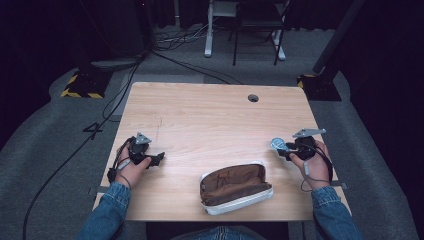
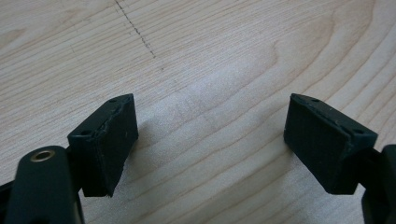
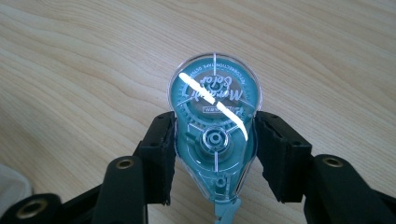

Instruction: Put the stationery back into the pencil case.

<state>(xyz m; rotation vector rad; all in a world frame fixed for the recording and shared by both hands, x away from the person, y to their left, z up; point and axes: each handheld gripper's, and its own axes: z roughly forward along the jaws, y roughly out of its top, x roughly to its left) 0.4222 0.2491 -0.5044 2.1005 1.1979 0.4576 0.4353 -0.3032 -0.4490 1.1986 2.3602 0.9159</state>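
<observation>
A teal, clear-cased correction tape dispenser [image 3: 214, 128] sits between the two black pads of my right gripper [image 3: 214, 156], which is shut on its sides and holds it just above the wood. From above, the dispenser [image 1: 278, 144] shows as a small blue disc at the tip of my right gripper [image 1: 286, 150], near the table's right edge. My left gripper [image 2: 210, 140] rests low over bare wood with its jaws wide apart and nothing between them; in the high view my left gripper [image 1: 159, 158] lies at the table's left side. An open brown pouch with a white rim [image 1: 236, 187] lies near the front edge between the hands.
The wooden table [image 1: 210, 115] has a round cable hole [image 1: 253, 98] near its far edge and a faint pencil line [image 2: 137, 30] on the left. Beyond it are grey carpet, cables, a chair and stand legs.
</observation>
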